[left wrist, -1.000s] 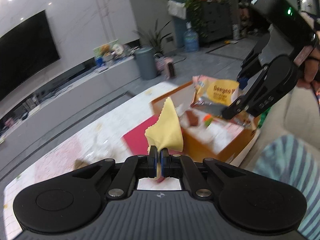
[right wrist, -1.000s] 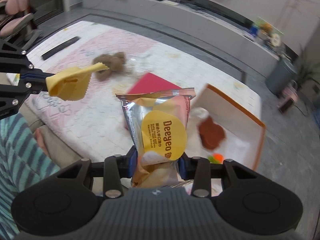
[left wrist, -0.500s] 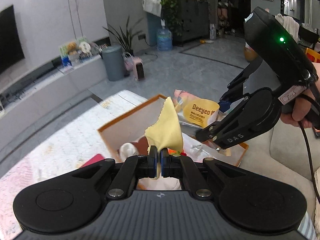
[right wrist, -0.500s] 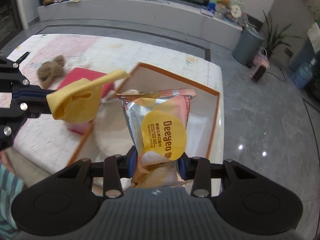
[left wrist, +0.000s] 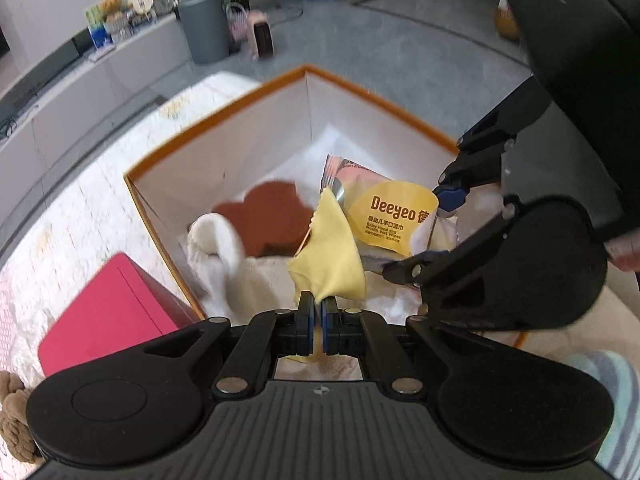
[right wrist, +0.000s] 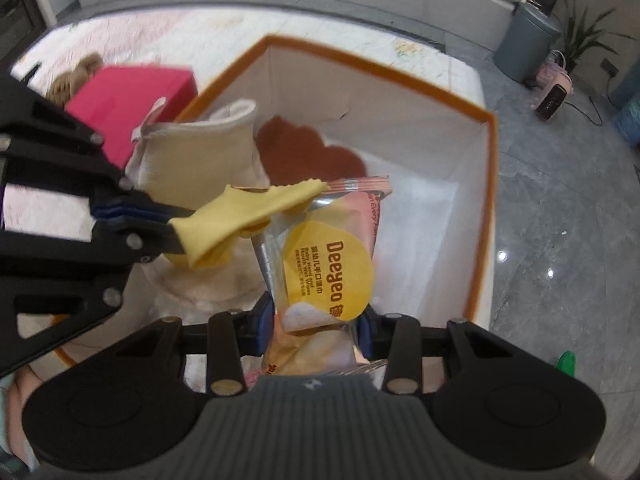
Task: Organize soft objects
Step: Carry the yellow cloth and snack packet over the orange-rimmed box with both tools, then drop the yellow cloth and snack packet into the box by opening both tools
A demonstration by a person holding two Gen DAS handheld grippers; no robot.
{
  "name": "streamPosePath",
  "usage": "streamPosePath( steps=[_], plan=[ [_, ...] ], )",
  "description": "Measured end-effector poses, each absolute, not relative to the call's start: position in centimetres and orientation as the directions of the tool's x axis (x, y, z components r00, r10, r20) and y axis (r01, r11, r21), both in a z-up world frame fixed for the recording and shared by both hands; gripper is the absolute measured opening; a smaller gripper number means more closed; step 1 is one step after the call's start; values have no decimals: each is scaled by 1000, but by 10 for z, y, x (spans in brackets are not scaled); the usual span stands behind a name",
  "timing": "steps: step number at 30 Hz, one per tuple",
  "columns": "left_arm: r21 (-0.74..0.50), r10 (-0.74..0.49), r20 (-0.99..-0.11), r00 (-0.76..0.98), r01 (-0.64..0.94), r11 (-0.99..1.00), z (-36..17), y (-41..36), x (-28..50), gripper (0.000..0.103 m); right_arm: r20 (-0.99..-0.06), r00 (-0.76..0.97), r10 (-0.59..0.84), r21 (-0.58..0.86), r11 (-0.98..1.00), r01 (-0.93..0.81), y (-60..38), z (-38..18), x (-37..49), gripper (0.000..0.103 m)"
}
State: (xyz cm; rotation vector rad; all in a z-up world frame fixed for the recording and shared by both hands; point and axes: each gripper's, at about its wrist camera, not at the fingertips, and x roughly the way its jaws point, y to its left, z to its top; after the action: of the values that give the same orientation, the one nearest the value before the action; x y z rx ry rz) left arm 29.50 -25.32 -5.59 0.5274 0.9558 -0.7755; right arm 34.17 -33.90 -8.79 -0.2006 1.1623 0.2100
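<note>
Both hands have swung in over the orange-rimmed box [right wrist: 486, 168]. The left gripper [left wrist: 316, 312] pinches the yellow cloth [left wrist: 330, 264]; the right gripper [right wrist: 316, 320] clamps the wipes packet [right wrist: 328, 264]. Both loads now hang above the box, ready for release.

- Left gripper [left wrist: 316, 312]: matte black body with a ribbed top plate bearing a small round emblem, two round side discs, angled link arms pinned with silver screws, and blue pads on the fingertips [left wrist: 306, 320].
- Right gripper [right wrist: 316, 320]: same black build, ribbed plate, silver pivot screws, blue pads; seen from the left wrist view, a bulky black housing sits behind its link arms.
- Person's garment [left wrist: 608, 408]: pale teal and grey stripes.
</note>
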Motion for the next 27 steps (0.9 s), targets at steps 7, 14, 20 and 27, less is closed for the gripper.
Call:
streamPosePath(
  steps=[7, 14, 20, 27],
  plan=[
    [102, -304, -885, 352, 784, 612, -68, -257, 290, 4, -913, 407, 41, -92, 949, -302, -329, -104, 335, 42],
    [129, -246, -904, 350, 772, 623, -80, -267, 292, 5, -914, 404, 44, -74, 959, -273, -339, -110, 335, 46],
    [133, -250, -897, 364, 763, 632, -74, -264, 289, 10, -907, 418, 50, -69, 962, -264, -343, -110, 332, 49],
    [127, -289, -871, 396, 752, 647, -57, -257, 283, 30, -892, 452, 20, -118, 954, -275, -340, -92, 323, 64]
  ],
)
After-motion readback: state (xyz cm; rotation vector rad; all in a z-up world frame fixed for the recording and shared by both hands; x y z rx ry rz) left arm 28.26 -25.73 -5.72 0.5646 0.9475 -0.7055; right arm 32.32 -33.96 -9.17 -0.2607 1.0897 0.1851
